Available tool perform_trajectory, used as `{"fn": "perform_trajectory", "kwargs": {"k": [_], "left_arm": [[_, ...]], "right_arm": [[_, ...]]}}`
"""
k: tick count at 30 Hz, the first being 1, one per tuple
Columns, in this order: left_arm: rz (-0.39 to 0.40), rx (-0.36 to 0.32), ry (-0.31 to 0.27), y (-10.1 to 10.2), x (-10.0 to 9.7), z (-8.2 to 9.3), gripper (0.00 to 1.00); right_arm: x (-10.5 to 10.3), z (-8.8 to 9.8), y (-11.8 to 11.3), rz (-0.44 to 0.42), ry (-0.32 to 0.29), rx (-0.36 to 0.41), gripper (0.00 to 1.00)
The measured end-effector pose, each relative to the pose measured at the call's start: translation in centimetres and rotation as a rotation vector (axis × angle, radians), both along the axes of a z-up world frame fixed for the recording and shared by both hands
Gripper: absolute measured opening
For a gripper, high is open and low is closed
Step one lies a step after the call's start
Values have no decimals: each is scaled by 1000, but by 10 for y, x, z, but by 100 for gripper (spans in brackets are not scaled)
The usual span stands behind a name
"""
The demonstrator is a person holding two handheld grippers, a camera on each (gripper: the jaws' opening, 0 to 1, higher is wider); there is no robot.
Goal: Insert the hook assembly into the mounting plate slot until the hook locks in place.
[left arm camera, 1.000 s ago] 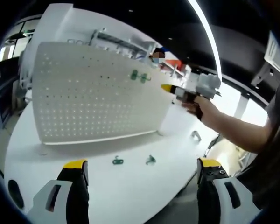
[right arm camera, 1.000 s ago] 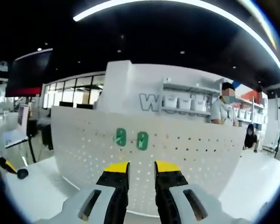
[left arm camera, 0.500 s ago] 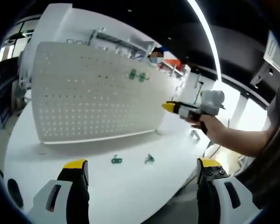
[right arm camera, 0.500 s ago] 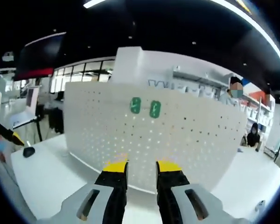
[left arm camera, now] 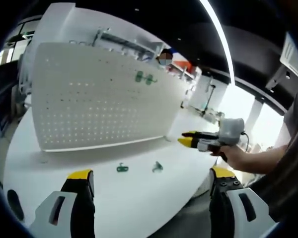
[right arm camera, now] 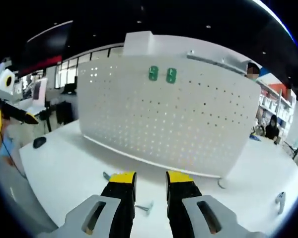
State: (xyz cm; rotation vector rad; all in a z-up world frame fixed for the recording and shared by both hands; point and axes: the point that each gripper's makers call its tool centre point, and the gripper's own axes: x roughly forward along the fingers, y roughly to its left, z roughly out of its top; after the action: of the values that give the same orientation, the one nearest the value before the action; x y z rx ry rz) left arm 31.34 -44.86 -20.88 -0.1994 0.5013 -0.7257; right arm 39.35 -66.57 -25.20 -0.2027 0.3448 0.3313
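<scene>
A white pegboard plate [left arm camera: 99, 94] [right arm camera: 164, 114] stands upright on the white table [left arm camera: 139, 198]. Two green hooks [left arm camera: 144, 78] [right arm camera: 162, 74] hang side by side near its top. Two more green hooks [left arm camera: 121, 168] [left arm camera: 157, 167] lie loose on the table in front of it. In the right gripper view they lie just ahead of the jaws [right arm camera: 107, 175] [right arm camera: 146, 207]. My left gripper [left arm camera: 151, 174] is wide open and holds nothing, low over the table's near edge. My right gripper [right arm camera: 150, 178] [left arm camera: 187, 138], held by a hand, hovers at the right. Its jaws stand a narrow gap apart, with nothing between them.
A small metal ring [right arm camera: 221, 183] and a metal bracket [right arm camera: 280, 199] lie on the table right of the pegboard. A black round object [right arm camera: 39, 142] rests at the table's left. Shelving and people stand behind the board. The table edge curves close under both grippers.
My right gripper has drawn back from the top of the pegboard and dropped toward the table. The loose hooks now show in its view. The left gripper has stayed put.
</scene>
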Motion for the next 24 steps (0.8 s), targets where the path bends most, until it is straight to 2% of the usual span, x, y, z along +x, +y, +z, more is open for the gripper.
{"fn": "perform_trajectory", "kwargs": {"k": [14,24], "left_arm": [[-35,11,3,-6,-4,-4,98],[-69,0,-7,-17,-7,-1,97]], "right_arm": [[-39,-30,10,45,94,-9,22],[-54,-39,7,35,134,-9,22]]}}
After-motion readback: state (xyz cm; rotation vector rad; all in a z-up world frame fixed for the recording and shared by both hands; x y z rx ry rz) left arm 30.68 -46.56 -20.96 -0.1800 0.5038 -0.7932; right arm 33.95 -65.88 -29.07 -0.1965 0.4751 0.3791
